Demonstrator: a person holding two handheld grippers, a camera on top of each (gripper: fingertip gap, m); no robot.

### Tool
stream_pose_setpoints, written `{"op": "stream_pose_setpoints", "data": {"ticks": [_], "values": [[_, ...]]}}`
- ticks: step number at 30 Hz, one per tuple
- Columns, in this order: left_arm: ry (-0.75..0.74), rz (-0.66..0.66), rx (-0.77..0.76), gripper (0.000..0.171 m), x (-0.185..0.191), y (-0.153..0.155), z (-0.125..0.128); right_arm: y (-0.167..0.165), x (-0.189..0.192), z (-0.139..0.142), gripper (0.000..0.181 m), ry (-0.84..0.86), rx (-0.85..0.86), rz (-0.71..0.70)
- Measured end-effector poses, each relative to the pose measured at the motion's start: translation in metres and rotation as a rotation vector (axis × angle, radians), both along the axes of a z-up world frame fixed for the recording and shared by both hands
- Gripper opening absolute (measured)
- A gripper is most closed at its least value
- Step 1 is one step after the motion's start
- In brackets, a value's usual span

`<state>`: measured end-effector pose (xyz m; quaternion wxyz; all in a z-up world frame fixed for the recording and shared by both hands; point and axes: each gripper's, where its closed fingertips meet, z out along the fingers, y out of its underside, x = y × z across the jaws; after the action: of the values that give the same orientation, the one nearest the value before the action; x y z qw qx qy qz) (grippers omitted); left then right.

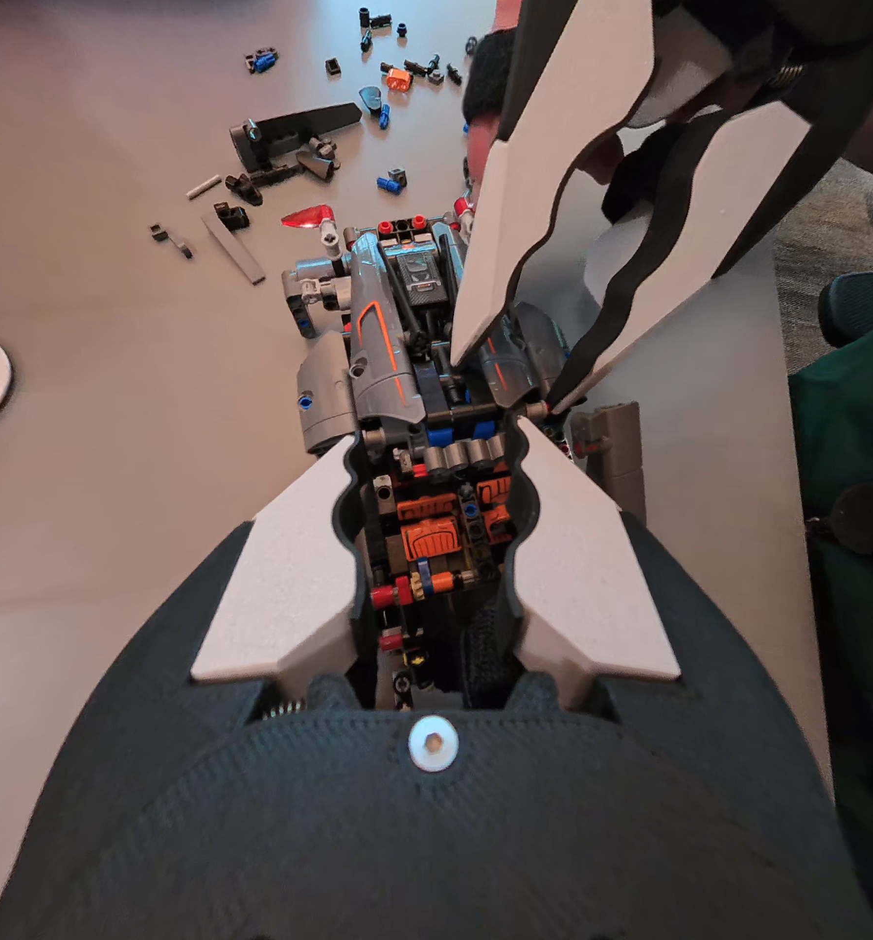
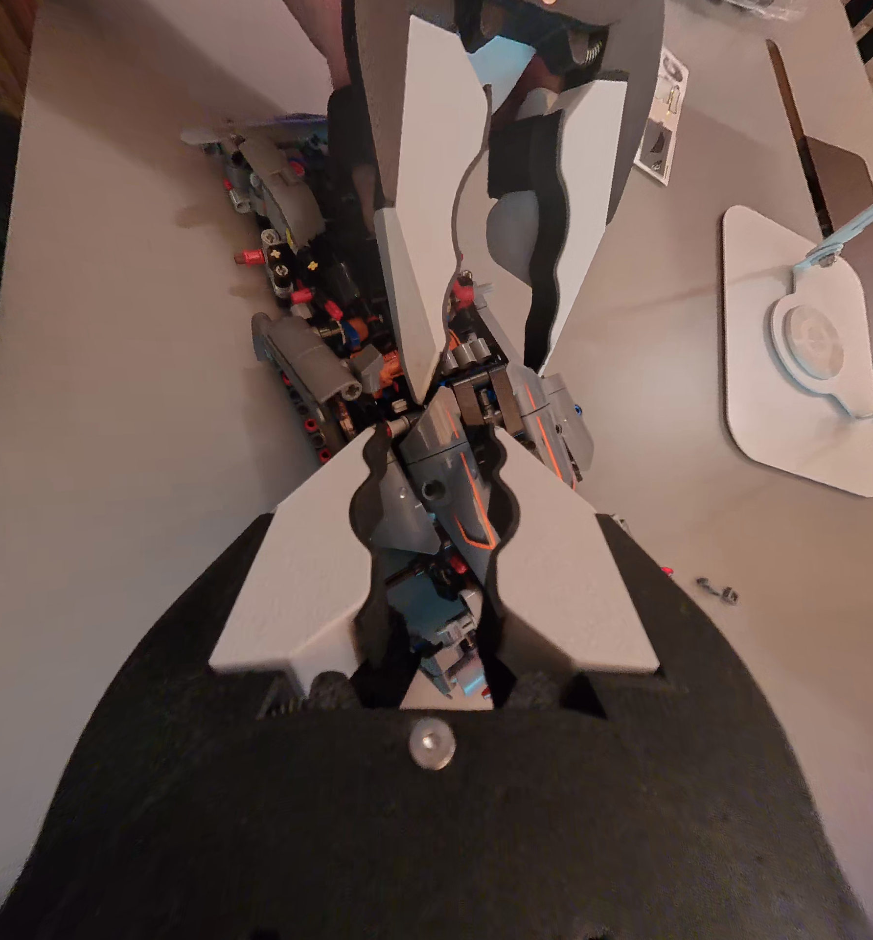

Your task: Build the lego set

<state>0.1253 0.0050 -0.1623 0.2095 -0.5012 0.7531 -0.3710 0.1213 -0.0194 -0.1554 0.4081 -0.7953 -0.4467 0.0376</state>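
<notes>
A grey lego car (image 1: 388, 325) with orange stripes lies on the pale table. My left gripper (image 1: 434, 432) straddles its open chassis, with the orange engine block (image 1: 429, 539) between the fingers, and grips the body from both sides. My right gripper (image 1: 505, 384) comes in from the upper right, and its fingers close on the car's grey side panel. In the right wrist view my right gripper (image 2: 434, 432) holds that orange-striped panel (image 2: 455, 488). The left gripper (image 2: 480, 381) reaches in from above over the car (image 2: 302, 356).
Loose parts lie beyond the car: a black sub-assembly (image 1: 282, 147), small black, blue and orange pieces (image 1: 399, 76), a clear red piece (image 1: 307, 217) and a grey strip (image 1: 233, 249). A white stand base (image 2: 800, 356) and a printed sheet (image 2: 663, 117) lie to one side. The table edge (image 1: 780, 356) is close. Less than 4 cm separates the two grippers' tips. From either gripper's tips it is about 20 centimeters to the black sub-assembly (image 1: 282, 147).
</notes>
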Motion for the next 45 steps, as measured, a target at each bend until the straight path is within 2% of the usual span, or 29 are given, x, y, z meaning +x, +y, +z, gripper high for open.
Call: {"op": "stream_pose_setpoints", "data": {"ticks": [5,13,17,20,22,25,27,30,34,38,45], "values": [[0.021,0.000,-0.048,0.055,0.002,0.002,0.000,0.001,0.004,0.001,0.037,-0.001,-0.061,0.039],[0.025,-0.001,-0.072,0.055,0.002,0.002,0.000,0.002,0.006,0.002,0.033,-0.007,-0.068,0.017],[0.032,-0.001,-0.085,0.056,0.002,0.002,0.000,-0.004,0.002,-0.001,0.051,-0.023,-0.091,0.028],[0.017,-0.001,-0.092,0.055,0.000,0.005,0.005,-0.002,0.007,0.003,0.056,-0.013,-0.068,-0.030],[-0.015,0.031,-0.127,0.054,-0.003,0.017,0.016,-0.001,0.014,0.016,0.058,0.017,-0.025,-0.099],[0.000,0.073,-0.148,0.057,-0.022,0.037,0.020,-0.013,0.017,0.029,0.046,0.081,-0.004,-0.196],[0.060,0.084,-0.170,0.056,-0.040,0.043,0.012,-0.029,0.018,0.022,0.031,0.126,-0.071,-0.266],[0.123,0.111,-0.204,0.053,-0.061,0.049,-0.003,-0.051,0.014,-0.005,0.036,0.165,-0.222,-0.370],[0.139,0.104,-0.232,0.049,-0.071,0.040,-0.012,-0.052,0.011,-0.038,0.042,0.183,-0.332,-0.484],[0.126,0.110,-0.243,0.046,-0.074,0.031,-0.014,-0.032,0.015,-0.035,0.041,0.211,-0.288,-0.541],[0.092,0.222,-0.267,0.039,-0.080,0.028,-0.013,-0.007,0.027,-0.034,0.043,0.176,-0.267,-0.530]]}}
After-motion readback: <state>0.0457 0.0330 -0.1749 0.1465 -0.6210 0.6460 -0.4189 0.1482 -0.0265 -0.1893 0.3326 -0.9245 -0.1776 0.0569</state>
